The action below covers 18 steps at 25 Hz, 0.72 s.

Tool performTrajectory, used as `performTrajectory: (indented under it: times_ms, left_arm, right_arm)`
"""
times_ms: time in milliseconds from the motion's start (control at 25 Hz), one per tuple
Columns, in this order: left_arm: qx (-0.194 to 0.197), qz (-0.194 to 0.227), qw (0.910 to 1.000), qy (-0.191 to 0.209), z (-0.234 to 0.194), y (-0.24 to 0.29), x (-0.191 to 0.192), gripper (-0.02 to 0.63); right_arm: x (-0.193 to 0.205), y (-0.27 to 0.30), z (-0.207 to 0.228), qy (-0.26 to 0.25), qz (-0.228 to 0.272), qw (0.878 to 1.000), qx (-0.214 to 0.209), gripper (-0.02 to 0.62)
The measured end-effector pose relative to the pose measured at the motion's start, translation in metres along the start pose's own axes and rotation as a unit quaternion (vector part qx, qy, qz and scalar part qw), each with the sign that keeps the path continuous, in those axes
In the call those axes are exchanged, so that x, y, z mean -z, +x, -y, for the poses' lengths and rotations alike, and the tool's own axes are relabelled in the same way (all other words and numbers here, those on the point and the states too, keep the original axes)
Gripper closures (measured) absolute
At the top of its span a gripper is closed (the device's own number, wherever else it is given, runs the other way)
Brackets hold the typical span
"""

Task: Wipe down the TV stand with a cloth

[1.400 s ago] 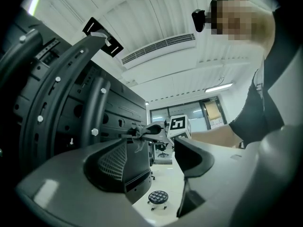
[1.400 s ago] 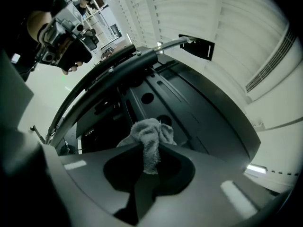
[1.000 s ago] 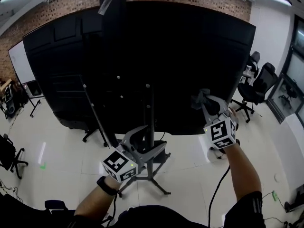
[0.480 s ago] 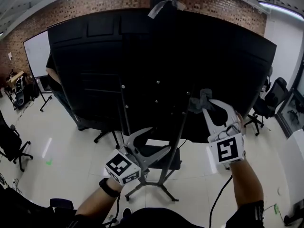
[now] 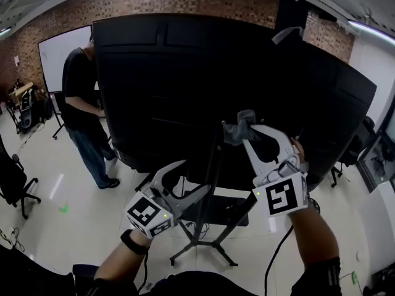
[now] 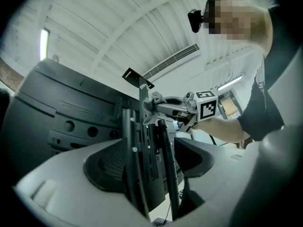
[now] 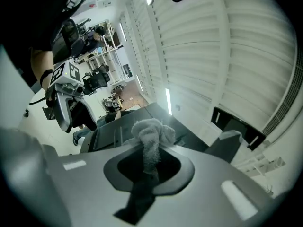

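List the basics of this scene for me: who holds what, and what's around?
Main object: large TV, seen from behind, on a TV stand
Right gripper: shut on a grey cloth, held at the stand's upright
Left gripper: open, the stand's uprights between its jaws
Bystander: person in a dark shirt, standing at left by a whiteboard

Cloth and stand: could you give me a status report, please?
Right gripper shut on cloth, up at stand. Left gripper open astride its uprights. Person far left, not blocking.
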<state>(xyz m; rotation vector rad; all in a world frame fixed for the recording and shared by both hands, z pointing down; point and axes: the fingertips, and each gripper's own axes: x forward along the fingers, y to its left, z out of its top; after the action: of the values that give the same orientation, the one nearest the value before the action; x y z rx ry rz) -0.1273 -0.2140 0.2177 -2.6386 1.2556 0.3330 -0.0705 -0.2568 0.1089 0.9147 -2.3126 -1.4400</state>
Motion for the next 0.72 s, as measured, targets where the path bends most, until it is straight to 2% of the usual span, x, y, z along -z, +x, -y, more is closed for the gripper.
performTrajectory:
  times_ms: [160,280,400,720]
  left_arm:
    - [-0.018,0.002,0.9998,0.010,-0.038,-0.037,-0.012,0.268]
    - [-0.030,0.002,0.9994,0.016,-0.064,-0.061,-0.018,0.268]
    - [-0.039,0.001,0.9991,0.017,-0.087,-0.077,-0.021,0.268]
    - [-0.042,-0.001,0.9991,0.006,-0.121,-0.102,-0.012,0.268]
  right_arm:
    - [-0.041,0.052,-0.026,-0.022,0.015,1.000,-0.008,0.558]
    - [-0.060,0.094,-0.047,-0.054,0.004,0.998,-0.023,0.558]
    - [-0.069,0.133,-0.066,-0.080,-0.010,0.996,-0.041,0.558]
    - [-0.075,0.207,-0.101,-0.098,-0.050,0.991,-0.075,0.558]
